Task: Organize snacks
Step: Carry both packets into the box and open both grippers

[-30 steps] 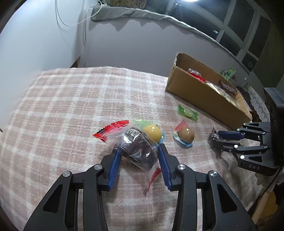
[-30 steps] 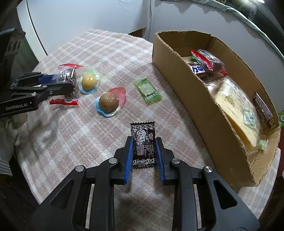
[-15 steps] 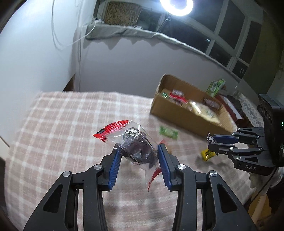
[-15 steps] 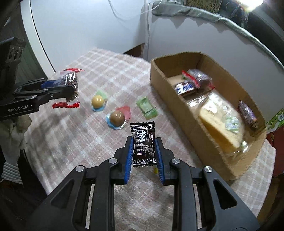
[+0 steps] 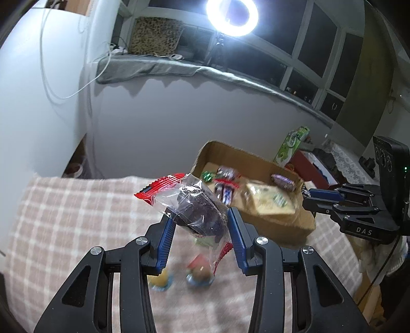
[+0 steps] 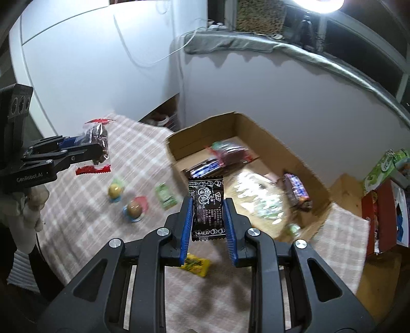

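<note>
While both grippers hung above surface (image 6: 84,205), cardboard box (image 6: 302,164) lay far-right of right gripper (image 6: 207,220), clamped on black sachet (image 6: 206,205), nearer than left gripper (image 5: 202,230), clamped on clear-wrapped dark cake (image 5: 197,212).

A ring light (image 5: 232,16) glares from above, in front of a dark window (image 5: 315,59) with pale frames. A grey cloth (image 5: 164,68) is draped along the sill and hangs over the top of the plain grey-white wall (image 5: 164,128) below. A leopard-print cushion (image 5: 155,34) sits on the sill. A white cable (image 5: 77,91) loops down the wall at the left. The desk carries a beige checked cloth (image 5: 64,205). Past its right edge stand a green carton (image 6: 384,166) and a red box (image 6: 381,217).
</note>
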A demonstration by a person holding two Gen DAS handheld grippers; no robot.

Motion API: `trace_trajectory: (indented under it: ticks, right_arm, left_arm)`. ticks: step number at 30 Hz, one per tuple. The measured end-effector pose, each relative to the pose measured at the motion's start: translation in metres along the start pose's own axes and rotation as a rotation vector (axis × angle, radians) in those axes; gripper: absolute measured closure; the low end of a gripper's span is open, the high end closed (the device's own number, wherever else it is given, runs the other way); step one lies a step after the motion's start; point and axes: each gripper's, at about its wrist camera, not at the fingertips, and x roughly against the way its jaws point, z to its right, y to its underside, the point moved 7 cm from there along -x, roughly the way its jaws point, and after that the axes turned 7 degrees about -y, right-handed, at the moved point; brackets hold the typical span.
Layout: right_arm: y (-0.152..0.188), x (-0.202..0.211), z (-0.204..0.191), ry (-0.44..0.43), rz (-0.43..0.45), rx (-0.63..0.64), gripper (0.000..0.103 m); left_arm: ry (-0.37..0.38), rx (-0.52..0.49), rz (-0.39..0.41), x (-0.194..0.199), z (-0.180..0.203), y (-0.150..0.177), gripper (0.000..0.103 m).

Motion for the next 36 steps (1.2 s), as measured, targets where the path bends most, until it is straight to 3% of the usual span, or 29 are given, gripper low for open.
trace_trajectory:
  ticks: [8,20,31,32,34,35,36]
  right_arm:
    - [-0.014,0.002,0.046,0.055,0.014,-0.065,0.078]
    - [-0.013,-0.016,0.099,0.109,-0.005,-0.140,0.078]
    - [-0.009,-0.031,0.106,0.109,-0.024,-0.138,0.078]
    - [-0.009,-0.031,0.105,0.111,-0.025,-0.135,0.074]
    - [-0.009,-0.030,0.104,0.120,-0.023,-0.125,0.050]
    - [-0.009,-0.028,0.102,0.130,-0.015,-0.114,0.030]
    - [-0.010,-0.025,0.101,0.141,-0.002,-0.106,0.022]
  left_arm:
    - [0.021,-0.039,-0.004,-0.024,0.024,-0.025,0.063]
    - [0.050,-0.029,-0.054,-0.066,0.042,-0.032,0.063]
    - [0.048,-0.033,-0.105,-0.092,0.052,-0.027,0.061]
    - [0.043,-0.035,-0.109,-0.092,0.052,-0.027,0.060]
    - [0.038,-0.037,-0.121,-0.093,0.053,-0.026,0.049]
    - [0.034,-0.035,-0.114,-0.093,0.053,-0.027,0.049]
    - [0.030,-0.033,-0.107,-0.091,0.052,-0.028,0.048]
